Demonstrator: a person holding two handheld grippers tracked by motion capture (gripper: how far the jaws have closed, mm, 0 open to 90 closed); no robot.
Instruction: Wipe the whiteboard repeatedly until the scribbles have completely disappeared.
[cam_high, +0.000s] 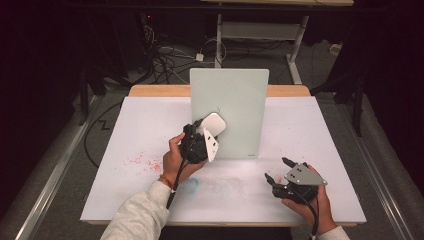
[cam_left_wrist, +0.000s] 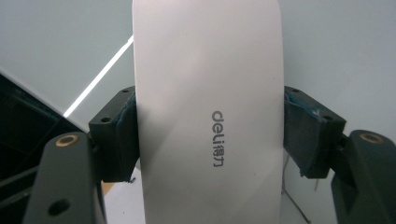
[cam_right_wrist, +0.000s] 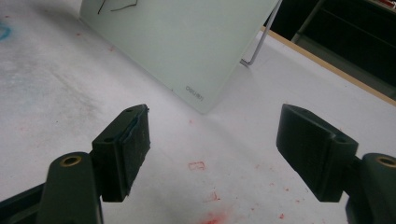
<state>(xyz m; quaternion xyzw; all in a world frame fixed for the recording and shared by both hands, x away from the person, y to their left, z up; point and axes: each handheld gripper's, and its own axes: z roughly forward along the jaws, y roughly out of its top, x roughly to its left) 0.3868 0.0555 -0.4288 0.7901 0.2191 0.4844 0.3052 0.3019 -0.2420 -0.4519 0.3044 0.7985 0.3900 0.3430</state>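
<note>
On a stained white bench (cam_high: 150, 130), the left gripper (cam_high: 202, 136) clamps an eraser (cam_left_wrist: 208, 112) against the whiteboard (cam_high: 240, 100) for wiping, while the right gripper (cam_high: 280, 170) waits wide open, empty.

Board (cam_high: 235, 112) stands tilted at table (cam_high: 320, 130) centre, blocks our way toward 12. Left gripper (cam_high: 202, 131) presses eraser (cam_high: 212, 125) against board face; no gap there. Open table at 3 and 9 of board. Right gripper (cam_high: 277, 170) at 5, jaws wide, free room around it.
</note>
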